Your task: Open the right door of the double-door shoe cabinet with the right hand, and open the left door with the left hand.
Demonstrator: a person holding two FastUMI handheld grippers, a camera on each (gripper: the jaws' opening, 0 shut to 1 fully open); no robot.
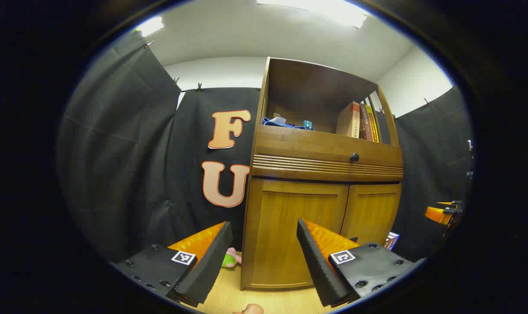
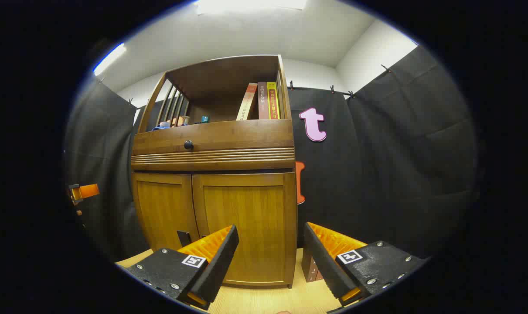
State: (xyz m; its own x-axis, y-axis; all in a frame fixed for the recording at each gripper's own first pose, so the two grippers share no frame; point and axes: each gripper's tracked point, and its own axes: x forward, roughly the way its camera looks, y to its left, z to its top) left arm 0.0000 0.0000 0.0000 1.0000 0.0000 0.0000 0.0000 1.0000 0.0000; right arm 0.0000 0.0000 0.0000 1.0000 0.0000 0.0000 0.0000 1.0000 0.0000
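A wooden shoe cabinet (image 1: pixel 325 165) stands ahead, with both lower doors closed. In the left gripper view the left door (image 1: pixel 285 231) is straight in front and the right door (image 1: pixel 370 213) lies further right. My left gripper (image 1: pixel 264 250) is open, a short way off the left door, with nothing between its fingers. In the right gripper view the right door (image 2: pixel 246 218) faces me and the left door (image 2: pixel 163 209) sits beside it. My right gripper (image 2: pixel 270 253) is open too, clear of the right door.
Above the doors are a drawer with a round dark knob (image 1: pixel 354 157) and an open shelf with books (image 2: pixel 261 102) and small items. A soft toy (image 1: pixel 231 258) lies on the floor left of the cabinet. A box (image 2: pixel 309 266) stands at its right side.
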